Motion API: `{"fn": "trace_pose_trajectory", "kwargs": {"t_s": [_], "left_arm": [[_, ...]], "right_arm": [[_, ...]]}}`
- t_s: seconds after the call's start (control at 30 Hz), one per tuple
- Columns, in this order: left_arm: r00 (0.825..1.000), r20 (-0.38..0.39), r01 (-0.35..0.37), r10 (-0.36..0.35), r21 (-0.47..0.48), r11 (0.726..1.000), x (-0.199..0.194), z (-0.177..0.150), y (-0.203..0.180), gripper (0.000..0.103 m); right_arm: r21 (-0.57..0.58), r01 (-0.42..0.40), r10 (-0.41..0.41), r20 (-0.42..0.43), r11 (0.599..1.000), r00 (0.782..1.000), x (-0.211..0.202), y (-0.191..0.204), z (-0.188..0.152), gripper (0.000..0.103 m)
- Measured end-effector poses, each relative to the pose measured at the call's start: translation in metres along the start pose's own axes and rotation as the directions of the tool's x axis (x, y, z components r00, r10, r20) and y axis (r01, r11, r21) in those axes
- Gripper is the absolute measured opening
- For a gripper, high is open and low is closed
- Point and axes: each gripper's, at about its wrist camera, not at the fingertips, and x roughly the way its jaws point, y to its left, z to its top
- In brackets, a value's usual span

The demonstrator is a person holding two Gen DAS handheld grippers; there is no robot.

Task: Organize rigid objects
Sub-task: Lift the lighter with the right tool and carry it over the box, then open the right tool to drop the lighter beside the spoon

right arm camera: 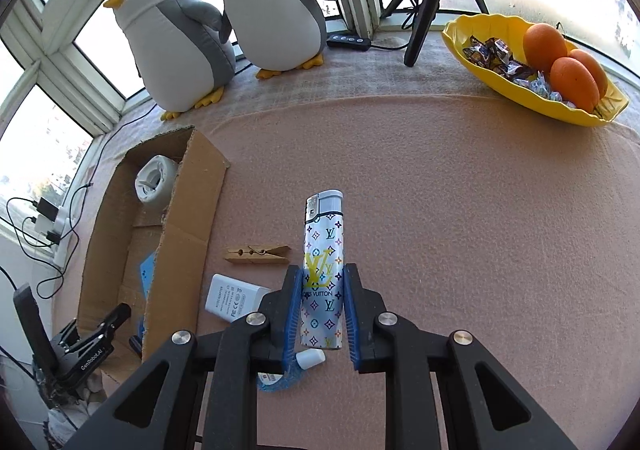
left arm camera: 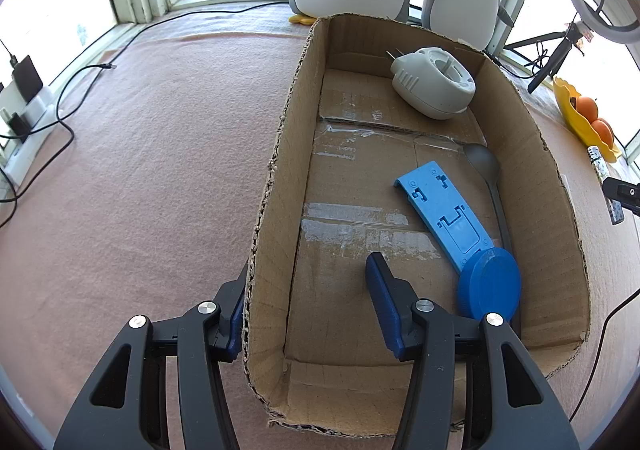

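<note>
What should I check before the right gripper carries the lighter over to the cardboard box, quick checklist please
1. Grip: right gripper has both pads against the lighter: ok.
2. Lighter lifted off the blanket: cannot tell.
3. Path to the cardboard box: clothespin and white charger lie between: not ok for a low sweep.
4. Drop space: bare floor left of the blue bracket, blue lid and spoon: ok.
5. Left gripper straddles the box's left wall, open: not ok, may crowd the drop.
</note>
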Motion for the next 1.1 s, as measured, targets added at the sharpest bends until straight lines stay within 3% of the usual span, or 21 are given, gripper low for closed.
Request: {"fn": "trace_pose_trajectory", "kwargs": {"t_s": [0.23,0.4,1.1], "left_arm": [[1.0,0.0,-0.001,0.001,0.001,1.0,0.0,0.0,0.0,0.052],[1.0,0.0,0.0,0.0,0.0,1.0,0.0,0.0,0.0,0.052],[1.0,0.0,0.002,-0.002,-0.003,1.0,0.0,0.0,0.0,0.052]], "right_arm": [[-0.092,-0.096,0.097,-0.004,0.991,0.995,-0.007,0.058,-0.002,0.018],[-0.139,-0.126,0.123,-0.031,0.982,0.992,0.003,0.088,-0.008,0.018],[-0.231,-0.105,0.085,-0.096,0.967,0.992,0.049,0.137,-0.022,0.018]]}}
